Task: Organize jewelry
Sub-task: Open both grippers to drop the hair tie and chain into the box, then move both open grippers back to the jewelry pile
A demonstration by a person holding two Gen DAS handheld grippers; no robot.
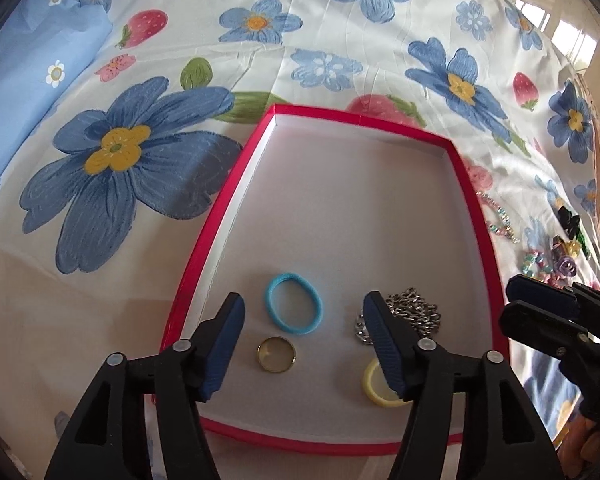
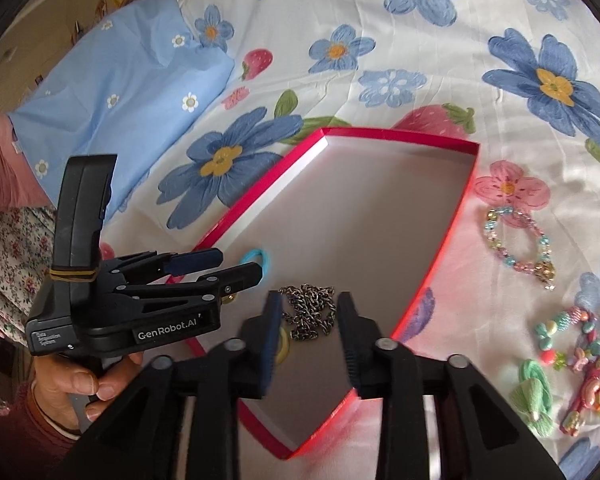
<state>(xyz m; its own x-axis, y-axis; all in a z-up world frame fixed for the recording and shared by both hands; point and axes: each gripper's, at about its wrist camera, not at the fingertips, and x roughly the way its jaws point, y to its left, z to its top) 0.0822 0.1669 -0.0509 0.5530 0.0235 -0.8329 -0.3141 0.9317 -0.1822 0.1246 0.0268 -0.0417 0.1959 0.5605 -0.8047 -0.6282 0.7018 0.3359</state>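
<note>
A shallow red-rimmed box (image 1: 220,208) with a white floor lies on the floral sheet; it also shows in the right wrist view (image 2: 439,240). Inside lie a blue hair tie (image 1: 294,308), a gold ring (image 1: 276,354), a yellow ring (image 1: 373,390) and a silver chain (image 1: 415,312), which also shows in the right wrist view (image 2: 309,312). My left gripper (image 1: 303,304) is open and empty above the box's near end. My right gripper (image 2: 307,304) is open and empty just above the chain.
Right of the box on the sheet lie a pastel bead bracelet (image 2: 517,244), a colourful bead bracelet (image 2: 571,336), a green tassel piece (image 2: 535,396) and a red charm piece (image 2: 591,396). A blue pillow (image 2: 120,92) lies at far left.
</note>
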